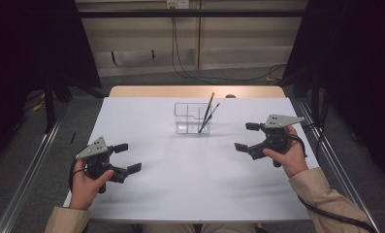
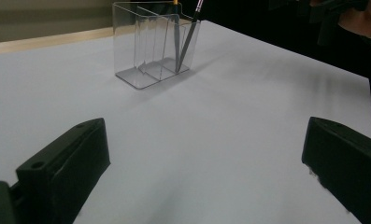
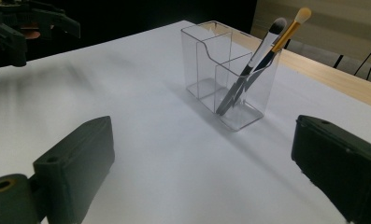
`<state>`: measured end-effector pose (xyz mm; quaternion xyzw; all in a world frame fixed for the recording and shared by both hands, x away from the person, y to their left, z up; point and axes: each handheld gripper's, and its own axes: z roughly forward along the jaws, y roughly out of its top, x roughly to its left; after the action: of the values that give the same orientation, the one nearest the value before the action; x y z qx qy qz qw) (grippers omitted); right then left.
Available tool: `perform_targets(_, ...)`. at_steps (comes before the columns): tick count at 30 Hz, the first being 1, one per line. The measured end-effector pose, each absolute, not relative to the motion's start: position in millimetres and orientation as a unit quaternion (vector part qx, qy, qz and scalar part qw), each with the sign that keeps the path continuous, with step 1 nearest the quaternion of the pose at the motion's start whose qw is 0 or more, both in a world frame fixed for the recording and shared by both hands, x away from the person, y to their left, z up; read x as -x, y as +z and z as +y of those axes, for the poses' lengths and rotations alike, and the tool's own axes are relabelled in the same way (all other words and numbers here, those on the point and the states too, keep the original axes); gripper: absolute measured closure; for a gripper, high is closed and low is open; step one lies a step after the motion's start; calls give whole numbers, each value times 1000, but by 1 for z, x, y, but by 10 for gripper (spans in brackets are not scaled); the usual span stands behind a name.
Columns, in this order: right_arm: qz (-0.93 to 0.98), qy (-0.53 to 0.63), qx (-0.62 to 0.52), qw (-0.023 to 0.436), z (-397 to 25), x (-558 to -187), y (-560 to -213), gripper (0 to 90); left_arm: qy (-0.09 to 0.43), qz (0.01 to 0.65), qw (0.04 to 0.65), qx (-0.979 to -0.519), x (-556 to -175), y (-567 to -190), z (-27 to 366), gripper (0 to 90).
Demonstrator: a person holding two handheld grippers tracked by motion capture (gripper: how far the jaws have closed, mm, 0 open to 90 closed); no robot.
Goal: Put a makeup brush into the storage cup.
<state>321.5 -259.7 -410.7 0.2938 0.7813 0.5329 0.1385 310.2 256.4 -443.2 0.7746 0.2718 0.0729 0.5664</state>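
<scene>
**Both grippers wide open, brushes parked in the holder**

Left gripper (image 1: 127,157) hovers low over the white worktop (image 1: 190,174), fingers (image 2: 66,168) spread wide, holding nothing. Right gripper (image 1: 247,137) mirrors it across the sheet, fingers (image 3: 75,163) fully apart, touching nothing. Between them, toward the far edge, stands the clear holder (image 1: 192,118), and two brushes (image 3: 262,51) lean together in its end compartment, well apart from either gripper.

A clear holder (image 3: 230,74) is seen on a white table (image 3: 141,154); one brush (image 3: 293,25) is gold-handled, the other brush (image 3: 267,39) black. Both tools are black.
</scene>
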Motion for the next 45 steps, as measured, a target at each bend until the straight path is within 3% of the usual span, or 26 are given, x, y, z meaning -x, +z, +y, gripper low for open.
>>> perform_targets(45, 777, 523, -315, 155, -282, -291, -440, 48, 75, 269, 566, -776, -310, -443, 256, 8)
